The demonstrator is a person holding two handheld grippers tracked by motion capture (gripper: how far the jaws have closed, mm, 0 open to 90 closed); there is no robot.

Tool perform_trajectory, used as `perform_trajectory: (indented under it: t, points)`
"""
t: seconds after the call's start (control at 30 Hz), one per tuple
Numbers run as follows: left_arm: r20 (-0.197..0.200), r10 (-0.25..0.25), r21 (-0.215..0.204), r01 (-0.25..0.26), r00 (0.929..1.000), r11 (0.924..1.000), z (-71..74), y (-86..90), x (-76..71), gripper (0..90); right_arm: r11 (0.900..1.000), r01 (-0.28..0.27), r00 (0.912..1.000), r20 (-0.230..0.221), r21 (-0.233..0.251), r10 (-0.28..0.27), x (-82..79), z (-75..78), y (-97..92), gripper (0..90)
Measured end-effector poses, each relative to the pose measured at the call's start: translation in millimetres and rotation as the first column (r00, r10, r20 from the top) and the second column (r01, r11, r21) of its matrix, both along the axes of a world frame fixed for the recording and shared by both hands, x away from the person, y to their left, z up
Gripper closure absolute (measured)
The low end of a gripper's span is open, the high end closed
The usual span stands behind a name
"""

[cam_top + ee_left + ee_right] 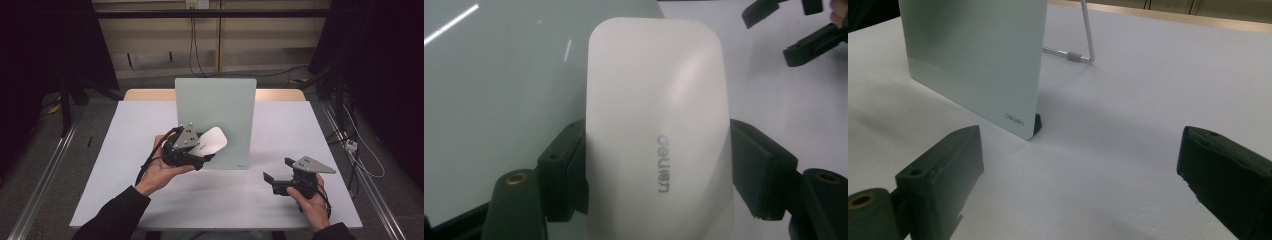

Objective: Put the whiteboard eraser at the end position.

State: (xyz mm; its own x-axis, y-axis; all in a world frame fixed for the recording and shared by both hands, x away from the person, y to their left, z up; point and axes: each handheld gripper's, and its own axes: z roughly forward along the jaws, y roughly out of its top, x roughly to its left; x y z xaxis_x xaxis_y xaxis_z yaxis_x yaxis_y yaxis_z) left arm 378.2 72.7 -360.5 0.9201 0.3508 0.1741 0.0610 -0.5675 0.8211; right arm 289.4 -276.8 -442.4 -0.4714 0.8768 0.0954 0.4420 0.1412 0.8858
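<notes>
A pale green glass board stands upright on a wire stand at the table's middle; in the right gripper view its lower corner bears a small logo. My left gripper is shut on a white rounded eraser, held against or just in front of the board's lower left face. In the left gripper view the eraser sits squeezed between both black pads, with the board behind it. My right gripper rests low at the table's right front, open with nothing between its pads.
The white table top has bare room right of the board and along the front. The board's wire stand reaches back behind it. Cables hang at the far wall, and metal rails run along both sides of the table.
</notes>
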Motion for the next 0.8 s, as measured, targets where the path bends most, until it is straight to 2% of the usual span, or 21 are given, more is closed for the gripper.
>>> perform_trajectory:
  t: [0.23, 0.37, 0.6, 0.8]
  points:
    - [-0.078, -0.037, 0.014, 0.038, 0.9963, 0.9992, -4.3, -0.3, -2.2, 30.9, 1.0000, 0.001, 1.0000, -0.001, -0.001, -0.001, -0.3, 0.0, 0.3, 4.6]
    - [-0.098, -0.055, 0.032, 0.058, 0.9937, 0.9978, -6.9, -2.2, -5.0, 30.9, 1.0000, 0.001, 1.0000, -0.002, 0.001, -0.001, -1.3, 0.2, -0.6, 4.6]
    - [-0.134, -0.068, 0.090, 0.081, 0.9887, 0.9926, -12.0, -6.0, -13.2, 30.9, 1.0000, -0.002, 1.0000, 0.001, -0.001, 0.002, -3.3, 0.4, -0.8, 4.6]
    - [-0.164, -0.086, 0.147, 0.111, 0.9827, 0.9829, -22.5, -8.6, -19.1, 30.9, 1.0000, -0.003, 1.0000, 0.003, -0.002, 0.003, -3.2, 0.5, -0.3, 4.6]
